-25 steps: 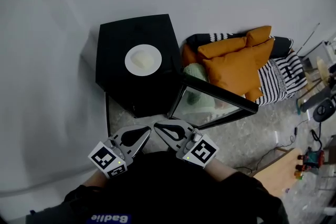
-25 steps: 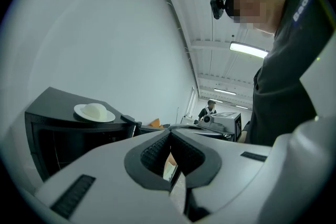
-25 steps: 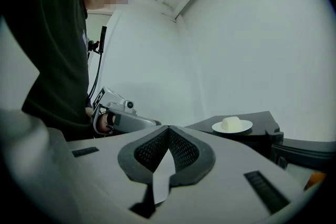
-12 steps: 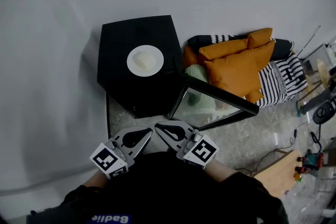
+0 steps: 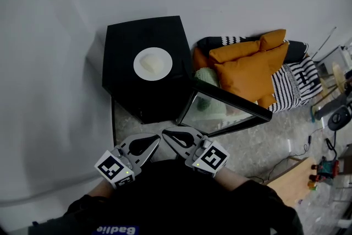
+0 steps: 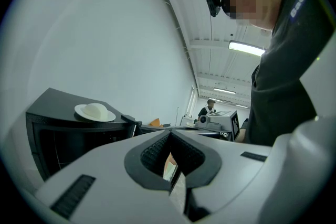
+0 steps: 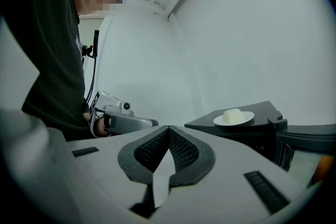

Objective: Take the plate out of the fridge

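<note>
White wall behind; the plate sits on top of the black fridge, upper middle. Nothing moved just now. Left hand-held gripper and right hand-held gripper stay pinched closed, empty. Job looks done.

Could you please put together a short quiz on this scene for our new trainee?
1. True or false: the plate sits on top of the black fridge, not inside it.
2. The fridge door is: A) swung open, B) fully closed, C) taken off and lying flat on the floor.
3. Fill in: the left tool and the right tool, both held close to the person's body, each have their jaws ___, with nothing between them.
Key: 1 true; 2 A; 3 shut.
</note>
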The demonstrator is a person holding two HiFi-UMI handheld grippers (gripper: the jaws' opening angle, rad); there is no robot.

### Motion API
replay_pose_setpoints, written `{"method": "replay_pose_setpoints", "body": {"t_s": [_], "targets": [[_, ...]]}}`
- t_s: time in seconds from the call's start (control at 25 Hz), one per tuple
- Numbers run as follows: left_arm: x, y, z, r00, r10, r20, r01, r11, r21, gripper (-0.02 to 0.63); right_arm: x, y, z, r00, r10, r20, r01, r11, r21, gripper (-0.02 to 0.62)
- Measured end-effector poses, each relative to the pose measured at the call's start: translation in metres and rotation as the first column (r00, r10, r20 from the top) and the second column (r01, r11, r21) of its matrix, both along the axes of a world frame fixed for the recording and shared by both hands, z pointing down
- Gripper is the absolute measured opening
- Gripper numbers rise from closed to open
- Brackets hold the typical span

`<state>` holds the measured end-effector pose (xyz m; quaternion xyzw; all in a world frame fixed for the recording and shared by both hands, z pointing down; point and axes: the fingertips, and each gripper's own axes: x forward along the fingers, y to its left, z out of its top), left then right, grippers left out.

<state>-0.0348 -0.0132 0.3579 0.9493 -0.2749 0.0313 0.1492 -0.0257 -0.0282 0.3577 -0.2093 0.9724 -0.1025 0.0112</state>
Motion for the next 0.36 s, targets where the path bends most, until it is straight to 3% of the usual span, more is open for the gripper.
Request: {"method": "replay_pose_setpoints", "body": {"t_s": [0.36], "targets": [[-0.0011, -0.0030, 0.0034, 1.000, 0.003, 0.005, -0.003, 1.000, 0.008, 0.005, -0.0016, -0.0058, 0.0053, 1.000, -0.004, 0.001, 0.004, 1.000, -0.025, 0.009]]}}
